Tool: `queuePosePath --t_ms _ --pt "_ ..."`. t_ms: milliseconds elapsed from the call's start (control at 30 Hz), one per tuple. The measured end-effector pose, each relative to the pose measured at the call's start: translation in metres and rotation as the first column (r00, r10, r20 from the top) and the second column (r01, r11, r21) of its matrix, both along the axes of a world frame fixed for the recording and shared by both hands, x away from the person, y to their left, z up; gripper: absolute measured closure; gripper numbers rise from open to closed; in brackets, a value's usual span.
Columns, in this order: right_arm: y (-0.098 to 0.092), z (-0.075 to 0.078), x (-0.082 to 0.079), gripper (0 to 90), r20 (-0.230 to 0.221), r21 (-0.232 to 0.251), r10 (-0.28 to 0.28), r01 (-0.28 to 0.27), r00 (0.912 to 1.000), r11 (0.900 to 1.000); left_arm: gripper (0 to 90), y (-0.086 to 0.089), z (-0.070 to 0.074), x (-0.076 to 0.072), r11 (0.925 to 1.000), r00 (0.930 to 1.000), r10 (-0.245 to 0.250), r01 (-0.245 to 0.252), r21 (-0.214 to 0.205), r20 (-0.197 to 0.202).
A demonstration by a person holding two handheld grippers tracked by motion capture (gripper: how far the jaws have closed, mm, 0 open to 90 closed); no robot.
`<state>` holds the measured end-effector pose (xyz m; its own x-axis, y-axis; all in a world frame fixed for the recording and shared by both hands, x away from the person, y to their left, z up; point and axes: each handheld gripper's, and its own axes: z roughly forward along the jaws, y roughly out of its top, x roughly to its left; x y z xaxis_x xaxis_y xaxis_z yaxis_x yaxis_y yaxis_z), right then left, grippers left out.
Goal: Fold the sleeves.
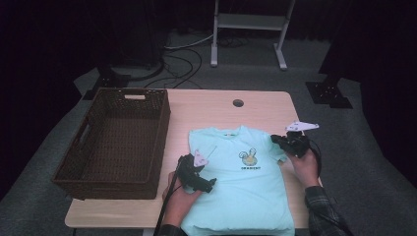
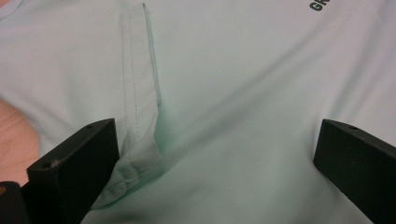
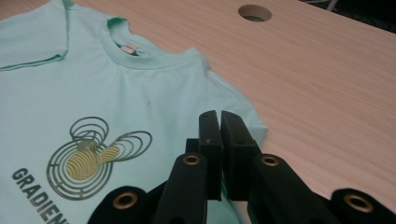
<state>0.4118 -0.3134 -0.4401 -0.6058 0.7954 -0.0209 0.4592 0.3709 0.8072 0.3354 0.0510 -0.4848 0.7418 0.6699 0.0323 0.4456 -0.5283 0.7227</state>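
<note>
Your mint-green cotton T-shirt (image 1: 241, 182) lies flat at the lower centre of the pale wooden table (image 1: 255, 105). Your left hand-held gripper (image 1: 210, 185) rests on it, jaws wide apart; your right hand-held gripper (image 1: 274, 139) is closed at its right sleeve edge.

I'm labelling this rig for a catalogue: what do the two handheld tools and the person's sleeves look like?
Both are black two-jaw tools: the left tool and right tool each carry a grey three-cornered plate and trail a black cable. Brass-coloured rivets dot the right one's linkage. The right sleeve is dark plaid.
</note>
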Motion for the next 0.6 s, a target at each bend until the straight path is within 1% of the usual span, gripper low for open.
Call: queuePosePath --t_ms 367,467,600 --pt "0.033 -0.001 0.008 87.5 -0.003 0.002 0.064 -0.064 0.9979 0.9979 0.0 0.0 0.0 0.0 1.0 1.0 0.0 0.0 0.0 0.0" --pt "0.044 -0.003 0.009 87.5 -0.003 -0.009 0.086 -0.086 0.9963 0.9963 0.0 0.0 0.0 0.0 1.0 1.0 0.0 0.0 0.001 0.001" --pt "0.057 -0.007 0.011 87.5 -0.009 -0.039 0.105 -0.105 0.9945 0.9937 0.0 0.0 0.0 0.0 1.0 1.0 0.0 0.0 0.0 0.001"
